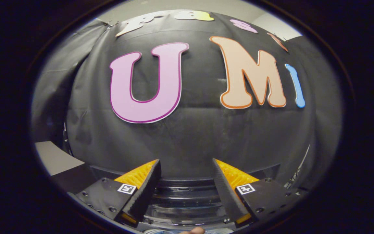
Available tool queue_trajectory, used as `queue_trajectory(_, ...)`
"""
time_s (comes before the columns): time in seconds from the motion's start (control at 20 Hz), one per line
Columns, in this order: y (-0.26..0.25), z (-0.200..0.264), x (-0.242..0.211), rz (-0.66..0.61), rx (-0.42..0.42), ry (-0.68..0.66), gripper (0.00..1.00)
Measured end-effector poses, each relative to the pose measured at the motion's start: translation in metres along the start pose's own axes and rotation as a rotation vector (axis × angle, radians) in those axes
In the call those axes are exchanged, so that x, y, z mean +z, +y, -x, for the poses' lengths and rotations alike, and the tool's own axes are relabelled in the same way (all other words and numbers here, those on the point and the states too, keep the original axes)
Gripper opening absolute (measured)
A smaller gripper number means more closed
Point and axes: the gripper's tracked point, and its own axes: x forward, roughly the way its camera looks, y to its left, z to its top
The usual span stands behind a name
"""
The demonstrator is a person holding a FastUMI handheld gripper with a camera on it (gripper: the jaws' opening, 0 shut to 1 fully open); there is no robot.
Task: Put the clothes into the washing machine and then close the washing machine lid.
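My gripper (186, 161) points at the booth's black cloth wall, fingers spread wide apart and nothing between them. Below and between the fingers lies the top of the washing machine (185, 198): a dark back panel and a glossy ridged rim or lid. I cannot tell whether the lid is up or down. A small patch of pale blue cloth (156, 231) peeks out at the very bottom, under the fingers, next to a fingertip of a person's hand (193, 230).
The black cloth wall (200, 136) stands close behind the machine. A pale table or floor surface (55, 157) lies to the left of the left finger. A thin white cable or pole (300, 165) runs down at the right.
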Motion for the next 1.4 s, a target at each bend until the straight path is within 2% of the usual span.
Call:
queue_trajectory(0.4,-0.003,0.018,0.0,0.006,-0.054,-0.041,0.96)
queue_trajectory(1.4,-0.007,0.037,0.002,-0.018,-0.085,-0.052,0.96)
